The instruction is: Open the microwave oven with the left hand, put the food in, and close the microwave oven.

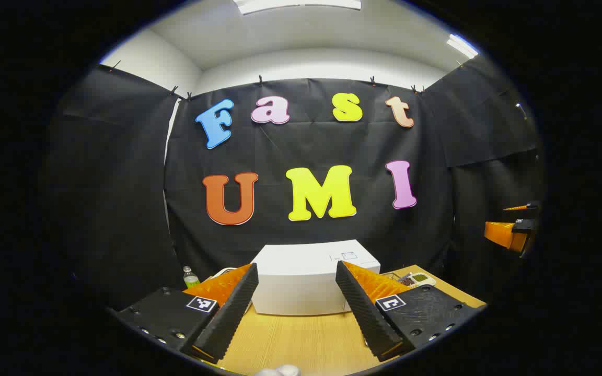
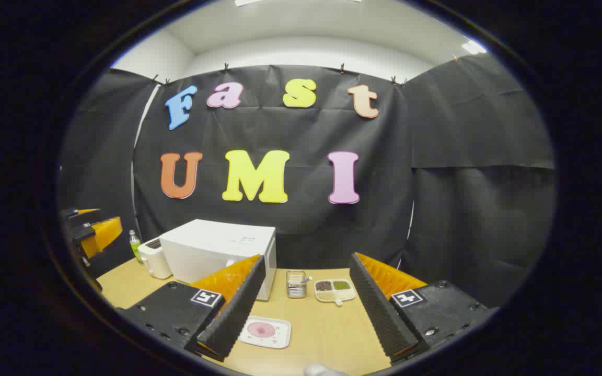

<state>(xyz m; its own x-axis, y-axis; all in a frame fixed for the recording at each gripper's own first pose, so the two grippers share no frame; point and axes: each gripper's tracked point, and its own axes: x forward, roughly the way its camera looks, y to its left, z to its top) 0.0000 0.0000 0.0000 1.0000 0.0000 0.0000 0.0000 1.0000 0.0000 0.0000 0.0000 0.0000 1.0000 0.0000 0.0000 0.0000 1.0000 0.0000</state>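
The microwave [image 2: 217, 256] sits shut on the worktop [image 2: 327, 334], left of centre in the right gripper view and dead centre, low in the frame, in the left gripper view. The food, a pink round on a white plate [image 2: 265, 331], lies on the worktop in front of the microwave's right corner, low in the right gripper view. Behind the plate, to its right, stand a small metal holder [image 2: 296, 283] and a divided dish [image 2: 335, 290] of grains. A white toaster [image 2: 153, 258] and a green bottle [image 2: 134, 245] stand just left of the microwave. The left gripper [image 1: 298, 300] faces the microwave, jaws spread, holding nothing. The right gripper [image 2: 306, 303] hangs above the plate, jaws spread and empty too.
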